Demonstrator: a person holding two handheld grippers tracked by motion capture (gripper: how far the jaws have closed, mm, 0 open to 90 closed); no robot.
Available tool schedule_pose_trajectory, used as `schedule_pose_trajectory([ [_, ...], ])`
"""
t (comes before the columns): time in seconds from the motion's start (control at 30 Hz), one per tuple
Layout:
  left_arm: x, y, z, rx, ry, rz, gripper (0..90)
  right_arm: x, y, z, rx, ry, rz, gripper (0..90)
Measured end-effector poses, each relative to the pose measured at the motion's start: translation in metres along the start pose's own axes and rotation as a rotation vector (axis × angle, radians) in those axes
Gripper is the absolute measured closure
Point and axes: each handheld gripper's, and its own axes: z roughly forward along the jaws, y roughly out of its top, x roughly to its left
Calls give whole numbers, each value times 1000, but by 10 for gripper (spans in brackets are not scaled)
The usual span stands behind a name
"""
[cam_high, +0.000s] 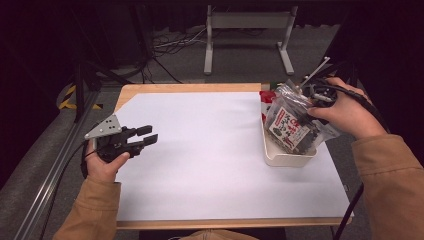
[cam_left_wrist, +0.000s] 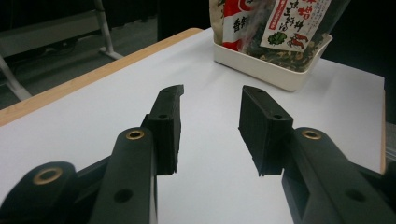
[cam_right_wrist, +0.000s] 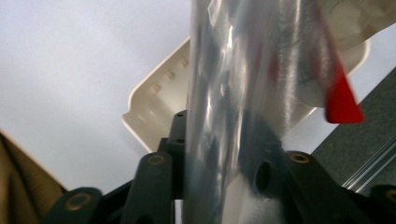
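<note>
A clear snack bag (cam_high: 292, 127) with dark contents and a red and white label stands tilted in a white tray (cam_high: 287, 159) at the table's right. My right gripper (cam_high: 306, 95) is at the bag's top. In the right gripper view the clear film (cam_right_wrist: 233, 70) hangs loosely between the jaws and drapes over one of them, with the tray (cam_right_wrist: 154, 98) below; my right gripper (cam_right_wrist: 219, 126) looks open around it. At the left, my left gripper (cam_high: 147, 135) hovers over the white sheet, open and empty. Past my left gripper (cam_left_wrist: 212, 93), its own view has the bag (cam_left_wrist: 294, 23) and tray (cam_left_wrist: 271, 70).
A white sheet (cam_high: 210, 150) covers most of the wooden table (cam_high: 190, 88). A red packet (cam_high: 267, 96) stands in the tray behind the bag. Beyond the far edge are a grey floor, cables and a metal frame (cam_high: 247, 30).
</note>
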Motion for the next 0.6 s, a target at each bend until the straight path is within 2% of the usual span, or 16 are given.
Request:
schedule_pose_trajectory([
  [0.13,-1,-1,-2,-6,2,-8,566,0,-10,-6,-81,-1,4,480],
  [0.23,-2,-2,-4,-5,6,-10,558,2,-18,-12,-179,-2,4,347],
  [0.27,-2,-3,-5,-9,8,-13,557,3,-19,-15,-215,-8,-1,327],
  [0.37,-1,-5,-9,-8,10,-18,554,5,-23,-24,-279,-34,-25,309],
  [0.47,-1,-7,-11,-9,12,-24,554,10,-27,-31,-341,-32,-40,305],
  [0.5,-1,-7,-11,-9,12,-24,554,10,-27,-31,-341,-32,-40,305],
  [0.6,-2,-8,-13,-11,13,-26,553,19,-33,-38,-421,-21,-63,297],
])
